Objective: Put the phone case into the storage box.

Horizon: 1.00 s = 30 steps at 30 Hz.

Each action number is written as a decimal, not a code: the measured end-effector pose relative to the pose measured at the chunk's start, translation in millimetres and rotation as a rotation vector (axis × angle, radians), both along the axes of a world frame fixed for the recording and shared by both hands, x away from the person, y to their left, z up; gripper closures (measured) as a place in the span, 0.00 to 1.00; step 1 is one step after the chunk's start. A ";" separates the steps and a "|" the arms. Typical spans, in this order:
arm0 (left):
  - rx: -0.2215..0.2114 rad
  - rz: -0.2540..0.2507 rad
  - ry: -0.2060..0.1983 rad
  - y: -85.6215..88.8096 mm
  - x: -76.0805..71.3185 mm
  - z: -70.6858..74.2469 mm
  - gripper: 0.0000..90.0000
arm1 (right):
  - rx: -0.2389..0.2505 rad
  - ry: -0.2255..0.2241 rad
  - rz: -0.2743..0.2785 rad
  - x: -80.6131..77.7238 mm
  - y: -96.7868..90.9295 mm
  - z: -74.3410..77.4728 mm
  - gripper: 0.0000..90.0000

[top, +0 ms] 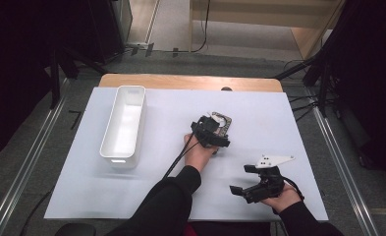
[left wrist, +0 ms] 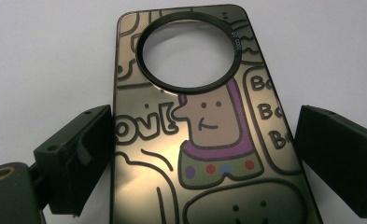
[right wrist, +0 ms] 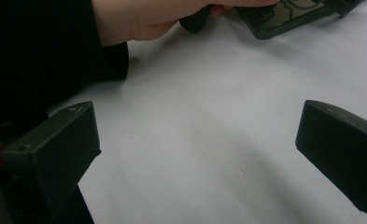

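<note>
We looked down on the white sheet-covered table (top: 259, 118) first. On it, at about nine o'clock from the centre, stood the long white plastic bin (top: 124, 124), its length running toward twelve.

Near the middle of the sheet lay the task's thing, a flat glossy phone case printed with cartoon figures and pierced by a round black-ringed camera hole (left wrist: 204, 126). In the high view it peeked out at one o'clock from the left gripper (top: 219, 129), just beyond that hand. The left gripper view showed the case's long axis running straight away between the two black jaws, ring end far, toward twelve. The jaws straddled its long sides: the one at nine o'clock sat at or against the edge, the one at three o'clock stood a sliver off it. We judged the pads not yet pressing, so the gripper was wide with the case between, a squeeze across its short width being the likely next move.

The right gripper (top: 245, 181) rested at about five o'clock from the case, well apart, jaws wide over bare sheet and holding nothing. The left hand was plainly the nearer.
</note>
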<state>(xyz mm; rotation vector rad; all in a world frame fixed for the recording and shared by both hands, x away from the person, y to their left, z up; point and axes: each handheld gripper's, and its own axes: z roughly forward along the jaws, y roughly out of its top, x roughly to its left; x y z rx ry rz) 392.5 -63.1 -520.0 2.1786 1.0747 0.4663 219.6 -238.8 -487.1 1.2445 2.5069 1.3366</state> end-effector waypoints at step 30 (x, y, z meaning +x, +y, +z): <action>-0.004 0.042 -0.008 -0.9 -4.6 0.7 0.12 | -0.004 0.003 0.006 0.3 0.9 -0.6 0.00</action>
